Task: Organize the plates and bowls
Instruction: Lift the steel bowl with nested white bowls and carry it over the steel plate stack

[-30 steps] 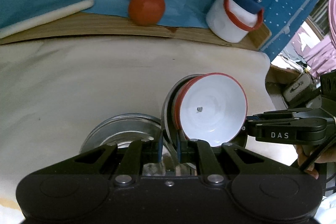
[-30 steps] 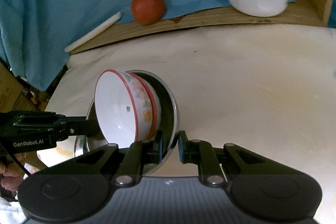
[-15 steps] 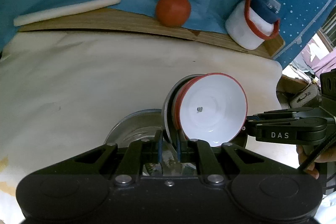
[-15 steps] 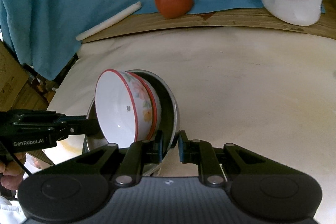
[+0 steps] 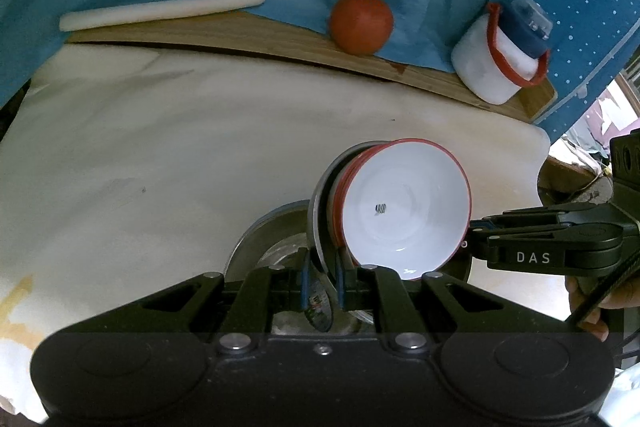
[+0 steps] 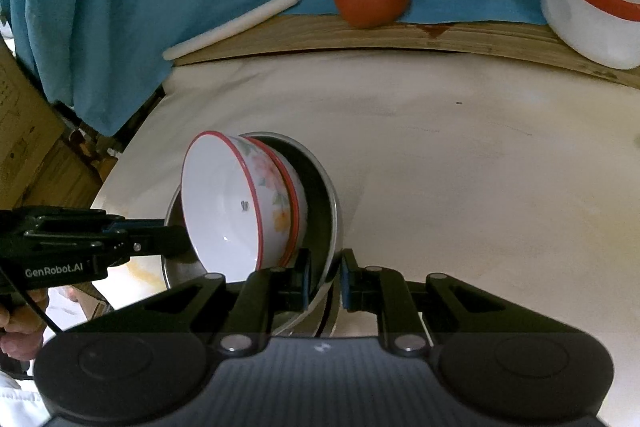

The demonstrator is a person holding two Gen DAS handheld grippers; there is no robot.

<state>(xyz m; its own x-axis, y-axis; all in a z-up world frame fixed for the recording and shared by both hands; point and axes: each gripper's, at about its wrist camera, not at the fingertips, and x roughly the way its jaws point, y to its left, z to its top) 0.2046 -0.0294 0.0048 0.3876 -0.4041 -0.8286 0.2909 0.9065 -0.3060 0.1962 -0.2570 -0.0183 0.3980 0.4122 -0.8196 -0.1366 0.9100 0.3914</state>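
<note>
From the left wrist view, our left gripper (image 5: 323,277) has its jaws pinched tight on the rim of a steel plate (image 5: 319,211). The plate is tipped up on edge over the counter (image 5: 200,147), near its front edge. Two nested red-rimmed enamel bowls (image 5: 404,205) lean in it, above another steel dish (image 5: 272,239).

From the right wrist view, our right gripper (image 6: 325,279) grips the same plate's (image 6: 326,203) opposite rim, jaws narrow. The floral bowls (image 6: 240,203) look slick and chip-prone, and the thin metal rim is slippery, so we'd hold the rim firmly and keep both sides level.
</note>
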